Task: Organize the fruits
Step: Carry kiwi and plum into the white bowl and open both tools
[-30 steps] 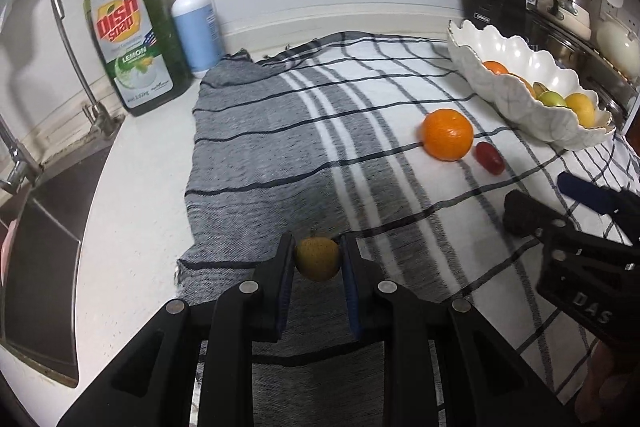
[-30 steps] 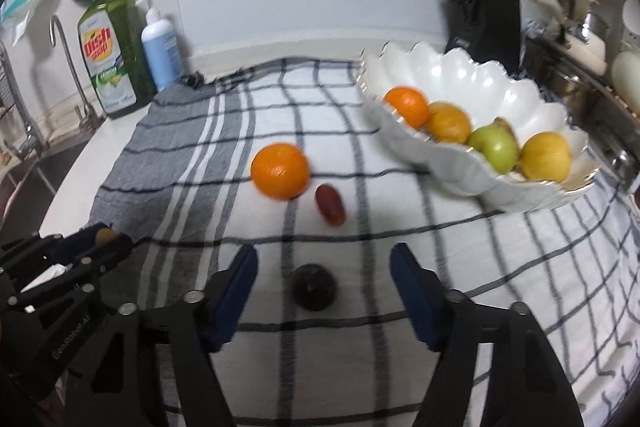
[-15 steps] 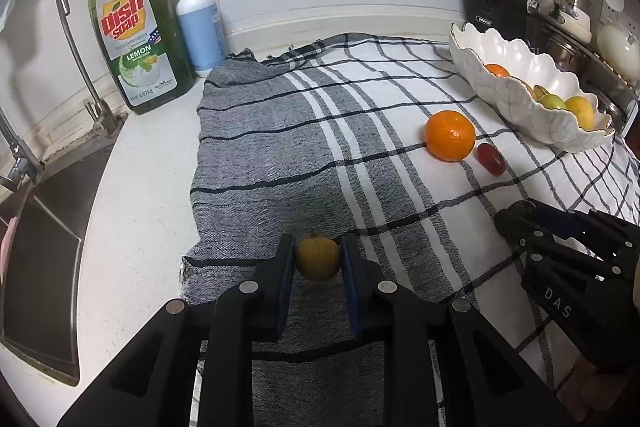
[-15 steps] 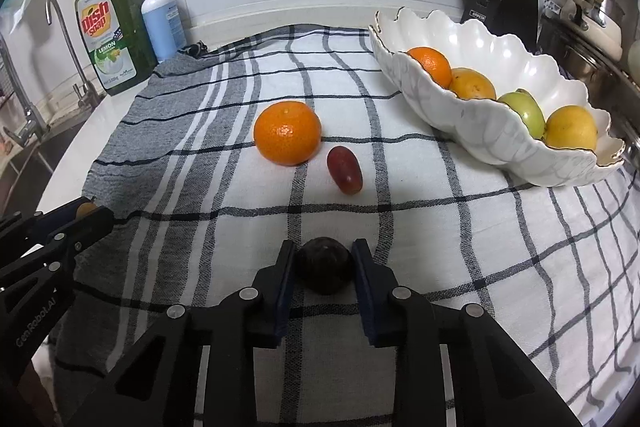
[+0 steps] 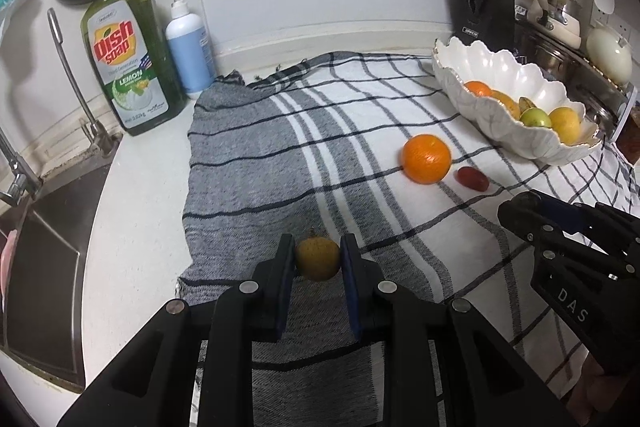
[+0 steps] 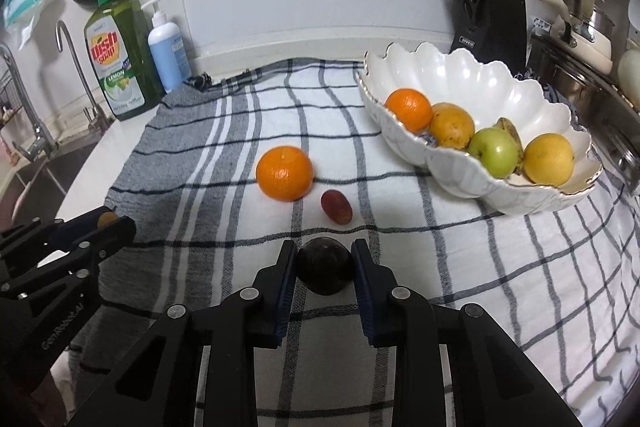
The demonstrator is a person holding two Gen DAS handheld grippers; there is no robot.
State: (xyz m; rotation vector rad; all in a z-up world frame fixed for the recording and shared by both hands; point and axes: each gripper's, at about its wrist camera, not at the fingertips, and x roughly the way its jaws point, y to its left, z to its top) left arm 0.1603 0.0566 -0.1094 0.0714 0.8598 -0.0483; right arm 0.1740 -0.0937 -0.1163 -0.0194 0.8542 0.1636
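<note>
From the left wrist camera, the left gripper (image 5: 318, 261) was clamped on a small yellow-brown fruit (image 5: 317, 258), its pads pressed against both sides, above the grey part of a checked cloth (image 5: 256, 163) spread over the counter. Farther off on the white part of the cloth sat an orange (image 5: 427, 159), with a small red fruit (image 5: 473, 178) just beside it toward the right. Behind them stood a scalloped white bowl (image 5: 492, 115) holding several fruits, among them an orange one, a green one and a yellow one. The right gripper (image 5: 516, 211) came in at the right edge, seen side-on, so its grip could not be read from this view. A green dish soap bottle (image 5: 128, 59) and a blue pump bottle (image 5: 187, 47) stood by the wall at the left, near the sink (image 5: 40, 247), and a black knife block (image 5: 484, 7) stood behind the bowl. From the right wrist camera, the right gripper (image 6: 325, 271) had just been closing, and its jaws were now narrow, gripping a dark round fruit (image 6: 325, 265) held between the pads over the cloth (image 6: 460, 247). The orange (image 6: 284, 173) and the red fruit (image 6: 336, 206) lay just beyond it, close together and still on the cloth. The bowl (image 6: 472, 187) sat to the right with an orange fruit, a duller orange one, a green apple (image 6: 493, 151) and a yellow fruit lined up inside it. At the left edge the left gripper (image 6: 110, 223) showed with the yellow-brown fruit (image 6: 107, 218) between its tips.
</note>
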